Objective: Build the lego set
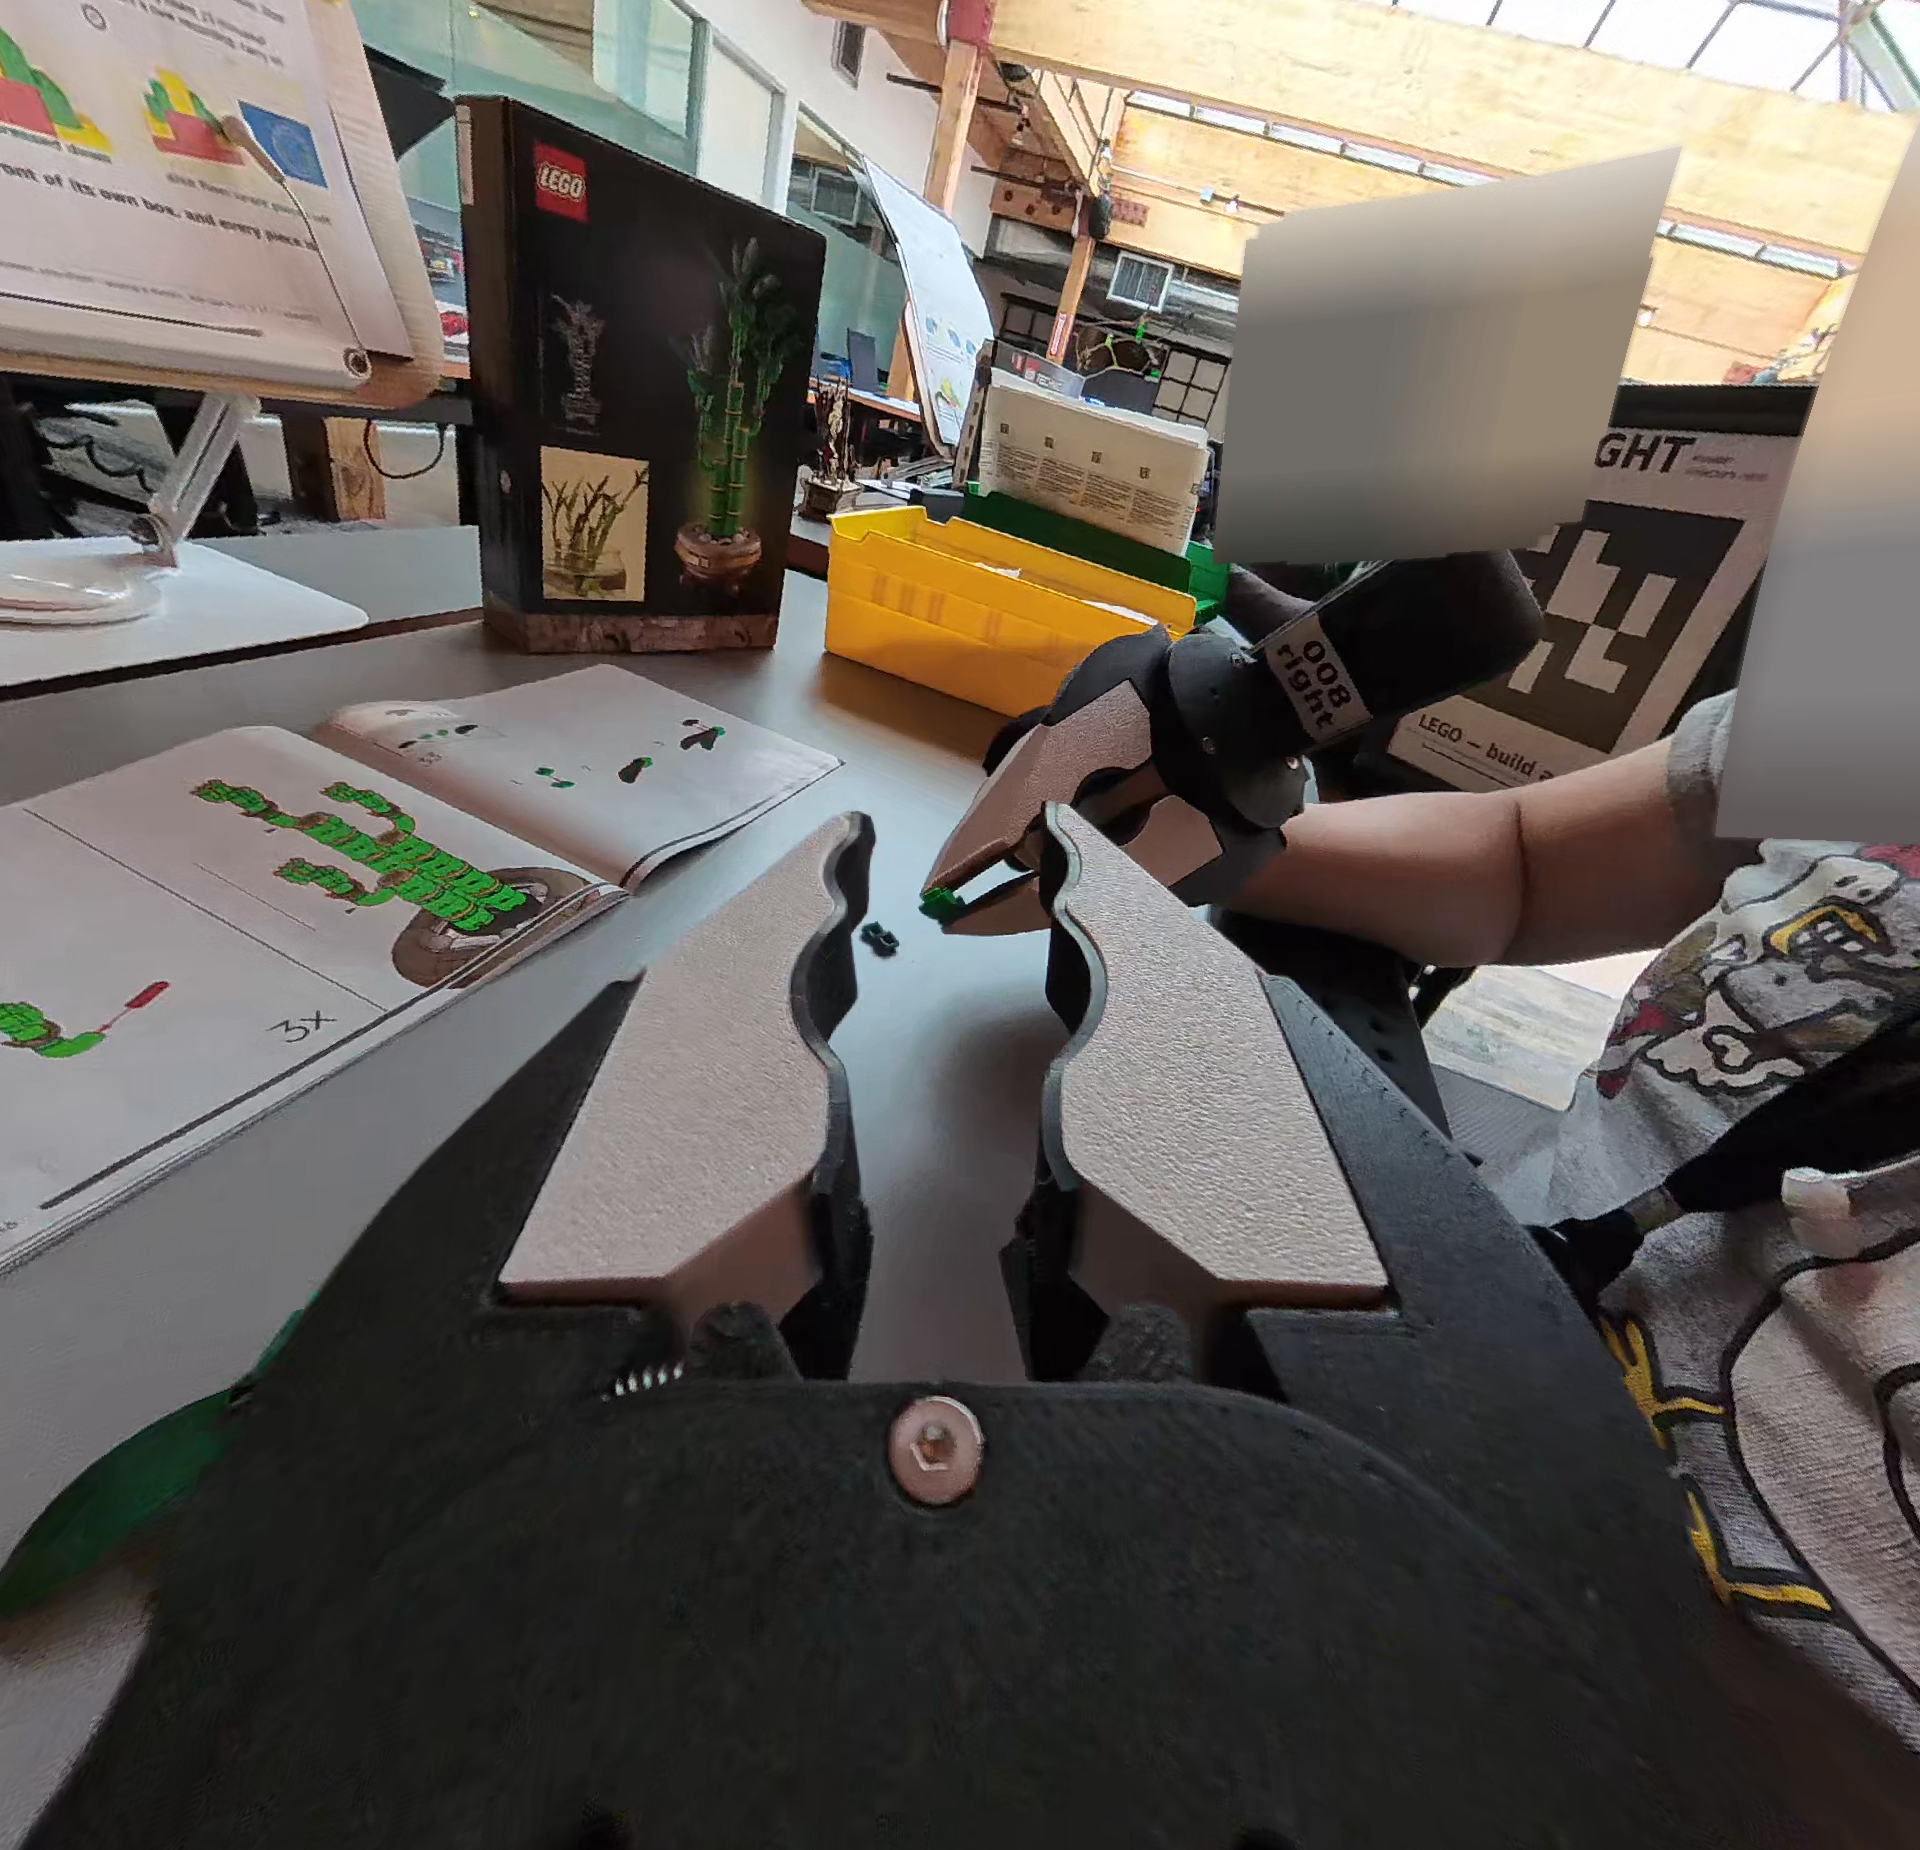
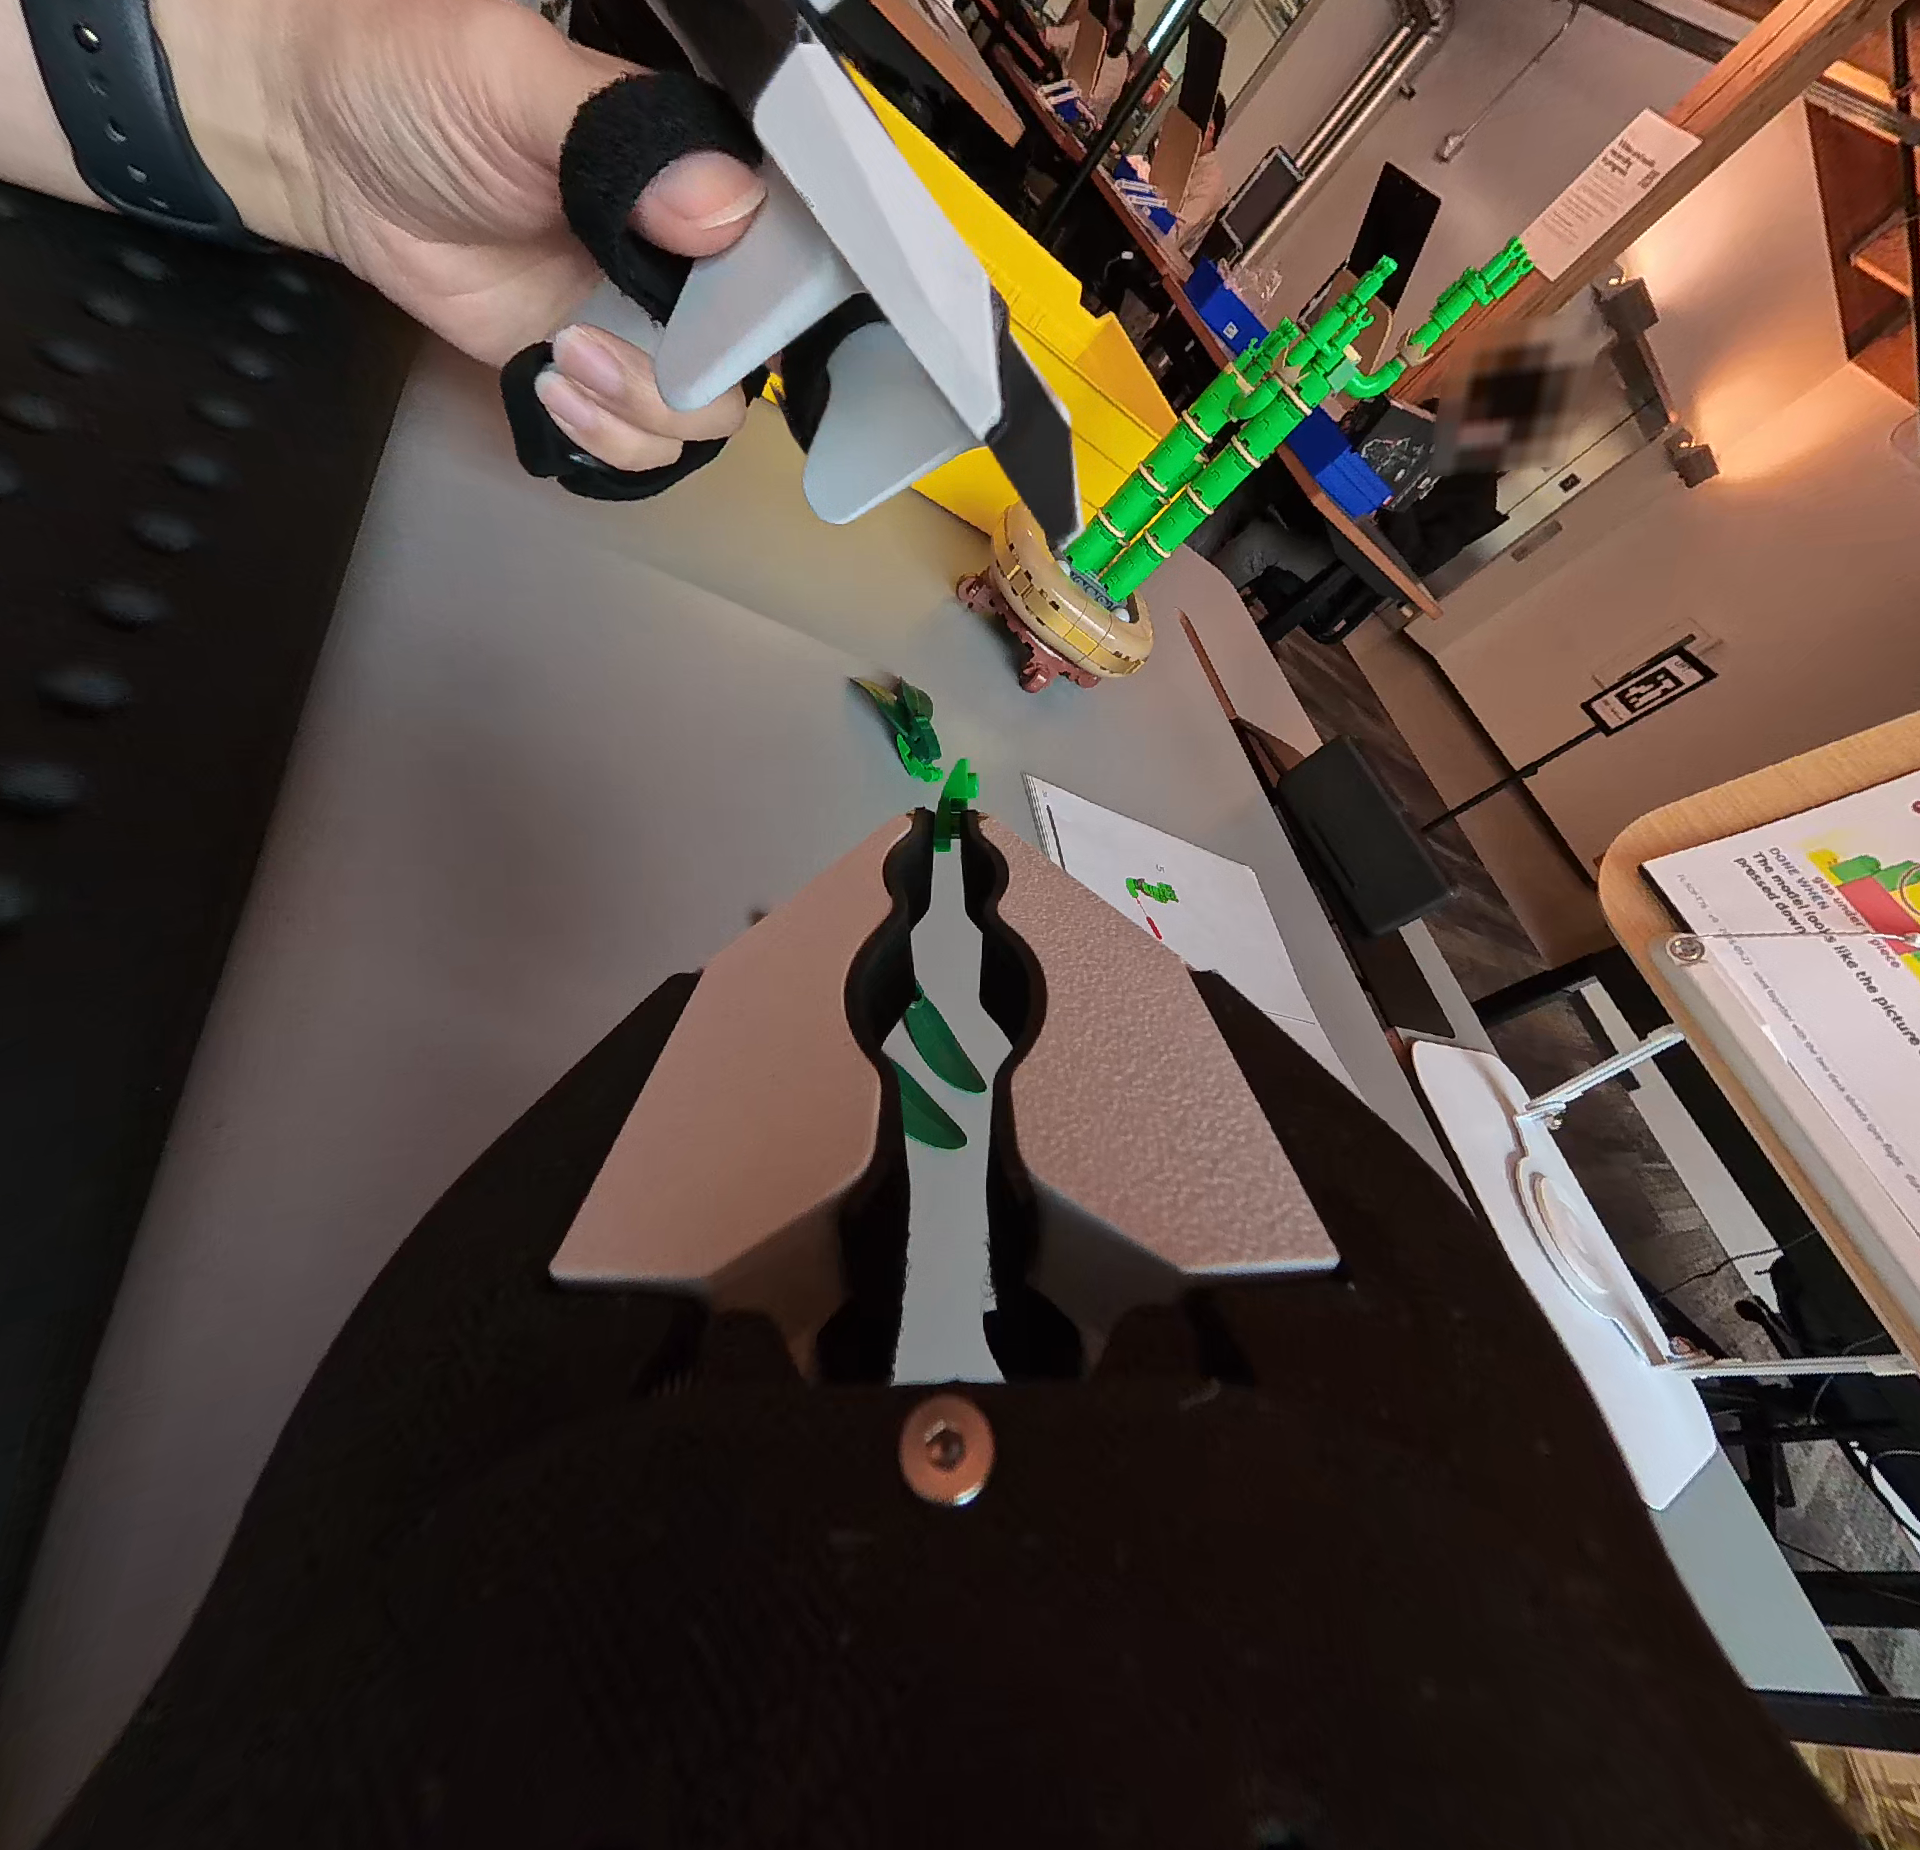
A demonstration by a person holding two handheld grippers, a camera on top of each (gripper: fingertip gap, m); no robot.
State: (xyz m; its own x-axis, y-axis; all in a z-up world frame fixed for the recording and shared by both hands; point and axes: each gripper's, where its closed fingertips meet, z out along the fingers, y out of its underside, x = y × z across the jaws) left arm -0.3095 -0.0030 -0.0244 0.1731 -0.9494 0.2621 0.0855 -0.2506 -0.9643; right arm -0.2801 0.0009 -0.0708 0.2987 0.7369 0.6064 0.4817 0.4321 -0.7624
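Two tongs | right tongs (image 2: pixel 951 824) pinch green piece (image 2: pixel 954 801) | left tongs (image 1: pixel 956 865) spread | bamboo model (image 2: pixel 1226 450) right-view only

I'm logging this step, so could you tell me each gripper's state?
Left gripper: open, empty.
Right gripper: closed on a small green piece.

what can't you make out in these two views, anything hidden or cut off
- Left wrist view: the green piece in the right gripper is too small to tell its shape.
- Right wrist view: dark green leaves partly hidden behind that gripper's fingers.
- Right wrist view: bamboo model's pot partly covered by the left gripper.
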